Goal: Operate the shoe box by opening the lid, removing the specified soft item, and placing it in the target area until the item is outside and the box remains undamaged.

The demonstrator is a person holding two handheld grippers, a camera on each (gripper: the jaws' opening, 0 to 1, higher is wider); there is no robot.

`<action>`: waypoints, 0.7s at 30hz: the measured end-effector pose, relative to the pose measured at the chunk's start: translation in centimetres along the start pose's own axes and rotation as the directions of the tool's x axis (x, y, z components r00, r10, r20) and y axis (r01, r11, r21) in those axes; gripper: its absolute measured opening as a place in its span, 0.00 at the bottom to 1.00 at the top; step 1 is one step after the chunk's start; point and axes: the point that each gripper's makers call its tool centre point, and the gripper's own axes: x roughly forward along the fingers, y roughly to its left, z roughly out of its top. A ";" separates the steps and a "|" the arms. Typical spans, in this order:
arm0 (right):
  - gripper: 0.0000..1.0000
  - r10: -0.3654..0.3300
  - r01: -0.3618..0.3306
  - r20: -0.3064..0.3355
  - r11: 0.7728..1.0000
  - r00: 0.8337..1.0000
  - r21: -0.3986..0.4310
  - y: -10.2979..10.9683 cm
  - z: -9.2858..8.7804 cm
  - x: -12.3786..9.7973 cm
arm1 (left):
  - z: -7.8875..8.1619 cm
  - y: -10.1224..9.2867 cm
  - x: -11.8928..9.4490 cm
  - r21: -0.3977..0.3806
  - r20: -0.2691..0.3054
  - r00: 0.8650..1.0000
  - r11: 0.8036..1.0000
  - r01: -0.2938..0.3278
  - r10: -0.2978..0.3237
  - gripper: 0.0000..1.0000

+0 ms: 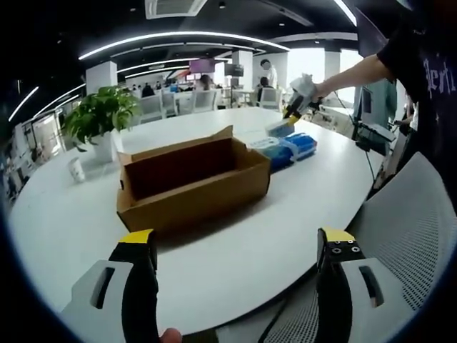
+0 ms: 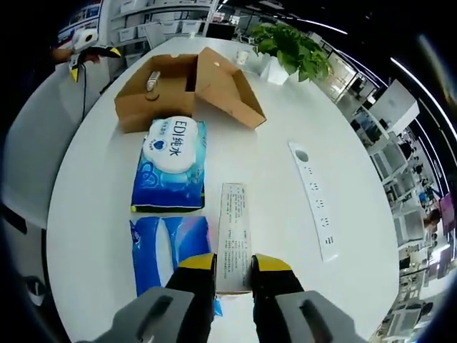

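The brown cardboard shoe box [image 1: 193, 179] stands open on the white table, its lid flap [image 2: 228, 86] folded outward. A small pale item [image 2: 152, 80] lies inside it. My left gripper [image 1: 235, 239] is open, short of the box, nothing between its fingers. My right gripper [image 2: 234, 263] is shut on a flat soft pack [image 2: 234, 236], white side with print facing up; from the left gripper view that pack [image 1: 280, 128] hangs just above the table beyond the box. A blue wipes pack [image 2: 171, 164] and a second blue pack [image 2: 168, 246] lie flat beside it.
A potted plant [image 1: 103, 114] and a paper cup [image 1: 76, 169] stand at the table's far side. A white power strip [image 2: 314, 200] lies right of the packs. A mesh chair [image 1: 414, 229] is by the table edge. Desks and people fill the room behind.
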 end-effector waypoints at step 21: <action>0.15 0.048 -0.066 -0.131 0.989 0.990 -0.136 0.2 -3.5 1.6 | -0.6 0.3 0.0 -0.012 -0.032 0.999 1.000 -0.019 0.019 0.90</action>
